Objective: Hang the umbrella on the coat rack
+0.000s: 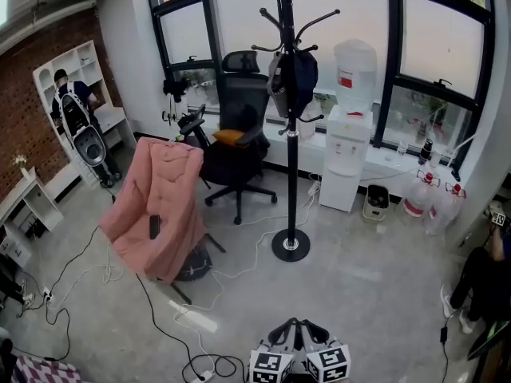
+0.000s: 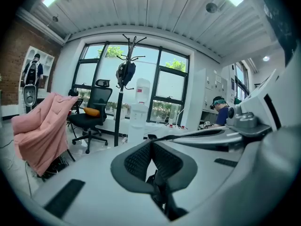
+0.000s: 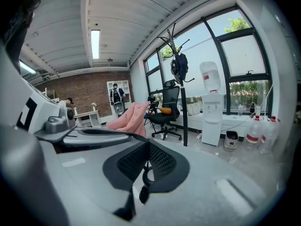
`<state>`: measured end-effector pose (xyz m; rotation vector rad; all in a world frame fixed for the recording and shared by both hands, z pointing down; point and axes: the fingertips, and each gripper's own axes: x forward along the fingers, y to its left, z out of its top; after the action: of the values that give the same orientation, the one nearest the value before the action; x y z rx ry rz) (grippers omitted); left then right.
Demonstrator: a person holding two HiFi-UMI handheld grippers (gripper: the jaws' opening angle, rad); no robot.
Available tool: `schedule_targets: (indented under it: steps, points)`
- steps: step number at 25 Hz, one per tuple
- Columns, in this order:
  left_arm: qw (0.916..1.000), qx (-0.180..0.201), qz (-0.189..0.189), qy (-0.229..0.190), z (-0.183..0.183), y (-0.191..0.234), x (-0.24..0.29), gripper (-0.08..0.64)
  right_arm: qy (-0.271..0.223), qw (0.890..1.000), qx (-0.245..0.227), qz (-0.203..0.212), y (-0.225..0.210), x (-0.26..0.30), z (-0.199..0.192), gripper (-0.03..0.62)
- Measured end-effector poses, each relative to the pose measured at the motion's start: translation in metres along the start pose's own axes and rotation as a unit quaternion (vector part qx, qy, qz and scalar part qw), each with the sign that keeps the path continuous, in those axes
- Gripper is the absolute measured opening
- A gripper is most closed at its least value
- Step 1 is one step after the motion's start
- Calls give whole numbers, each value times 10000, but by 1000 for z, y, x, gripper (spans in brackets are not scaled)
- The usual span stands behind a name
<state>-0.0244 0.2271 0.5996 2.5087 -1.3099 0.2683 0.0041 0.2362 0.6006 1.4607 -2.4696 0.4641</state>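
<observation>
Two hand-held grippers sit side by side at the bottom edge of the head view. The left hand-held gripper and the right hand-held gripper each carry one cube with square black-and-white markers. In each gripper's own view the two dark ribbed pads are pressed together with nothing clamped between them. Well ahead stands one coat rack, a thin black metal pole on a round disc foot with curved hooks at the top. The umbrella hangs from it as a single dark blue folded bundle of soft cloth against the pole. To its left is one black office chair on castors with one orange cushion on the seat. Nearer to the grippers, one pink quilted cover is draped over a frame. To the right of the rack stands one white boxy water dispenser with a clear bottle on top. Two clear jugs with red caps stand beside it. One white power strip and thin cables lie on the grey concrete floor.
</observation>
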Motion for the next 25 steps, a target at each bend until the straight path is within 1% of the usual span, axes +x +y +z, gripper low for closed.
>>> schedule_targets:
  steps: [5,9,12,14,17,22,25]
  points:
    - [9993,287,-236,-74,20,21,23,12,-105,9996,4,-262,-9,28,19,3]
    - [9990,296,-319,-50,24,39,29,12,-142,9992,74,-367,-7,46,26,3]
    - [9990,331,-302,-64,25,53,34,12,-180,9990,3,-407,-7,57,32,3]
    - [9991,301,-290,-87,28,61,37,12,-191,9990,-52,-401,-6,64,35,3]
    - [9994,200,-266,-86,32,69,38,12,-187,9991,-9,-383,-3,72,39,3]
    - [9998,95,-172,-45,31,82,40,12,-89,9994,-209,-253,2,84,42,3]
    - [9999,45,-125,-27,33,87,43,12,-79,9997,-150,-184,0,91,45,3]
